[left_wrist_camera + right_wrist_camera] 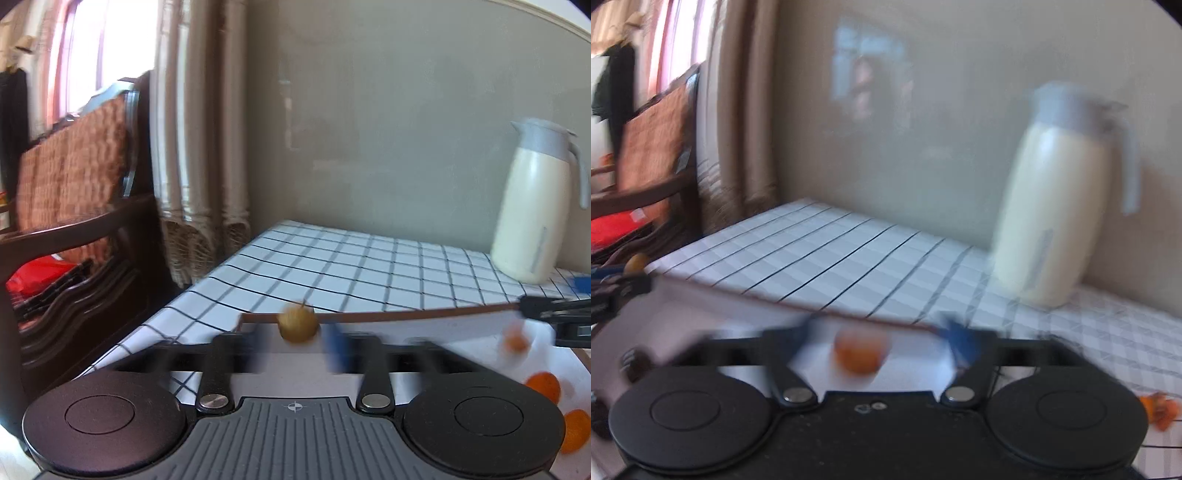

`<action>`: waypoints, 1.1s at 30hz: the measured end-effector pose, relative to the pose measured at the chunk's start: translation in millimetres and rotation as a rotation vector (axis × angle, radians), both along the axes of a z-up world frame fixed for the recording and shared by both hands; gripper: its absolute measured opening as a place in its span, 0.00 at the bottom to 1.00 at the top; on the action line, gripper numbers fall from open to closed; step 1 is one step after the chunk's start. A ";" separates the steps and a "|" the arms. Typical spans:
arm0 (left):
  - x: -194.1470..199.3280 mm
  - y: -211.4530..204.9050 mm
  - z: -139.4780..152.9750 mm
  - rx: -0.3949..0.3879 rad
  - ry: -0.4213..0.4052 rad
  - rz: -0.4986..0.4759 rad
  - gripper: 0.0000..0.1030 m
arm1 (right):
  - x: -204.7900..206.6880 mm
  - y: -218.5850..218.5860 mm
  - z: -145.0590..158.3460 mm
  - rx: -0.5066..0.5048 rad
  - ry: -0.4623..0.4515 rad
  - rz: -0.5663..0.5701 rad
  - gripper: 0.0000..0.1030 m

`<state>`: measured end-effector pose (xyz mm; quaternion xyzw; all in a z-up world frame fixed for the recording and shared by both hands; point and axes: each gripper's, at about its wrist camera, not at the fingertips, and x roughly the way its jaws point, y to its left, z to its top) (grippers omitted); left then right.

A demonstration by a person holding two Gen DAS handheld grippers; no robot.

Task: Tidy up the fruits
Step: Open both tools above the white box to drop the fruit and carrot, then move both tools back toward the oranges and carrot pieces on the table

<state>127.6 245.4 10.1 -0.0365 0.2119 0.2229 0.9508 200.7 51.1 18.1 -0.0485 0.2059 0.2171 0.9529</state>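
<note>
Left wrist view showed the left gripper with its jaws spread apart, and a small round yellow-green fruit with a short stem sitting between the blurred blue-padded fingers without either pad visibly pressing on it; it lay at the far edge of a flat white tray with a thin brown rim, which rested on a white tablecloth with a dark grid pattern. Right wrist view showed the right gripper likewise wide apart, with a small round orange fruit between the fingers but free of the pads, on the same white tray. More orange fruit pieces lay toward the tray's right side in the left view, and a tall cream-coloured jug with a grey lid and handle stood at the back by the wall, well apart from the fruit. Both fruits looked light, smooth and ready to roll, and their skins would likely bruise or split under a hard squeeze, so the sensible hold seemed to be across the widest part of each, pads on opposite sides, with gentle pressure and the stem left clear. Motion blur made the exact contact hard to judge
</note>
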 end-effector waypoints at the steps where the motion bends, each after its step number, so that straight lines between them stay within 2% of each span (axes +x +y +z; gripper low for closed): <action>1: -4.2 0.1 1.3 0.002 -0.028 0.005 1.00 | 1.2 -2.8 1.5 0.008 0.017 0.005 0.94; 5: -8.5 0.6 4.1 0.002 -0.051 0.016 1.00 | 2.8 -9.8 -1.9 0.020 0.031 -0.006 0.94; 18: -7.4 -4.5 2.4 -0.008 -0.022 -0.023 1.00 | 3.3 -11.2 -5.5 0.018 0.065 -0.006 0.94; 29: -22.7 -18.8 8.3 -0.048 -0.028 -0.028 1.00 | -17.0 -22.9 -3.0 0.005 0.077 -0.002 0.94; 33: -28.9 -28.6 10.8 -0.040 -0.035 -0.038 1.00 | -27.4 -32.0 -1.0 0.004 0.070 -0.016 0.94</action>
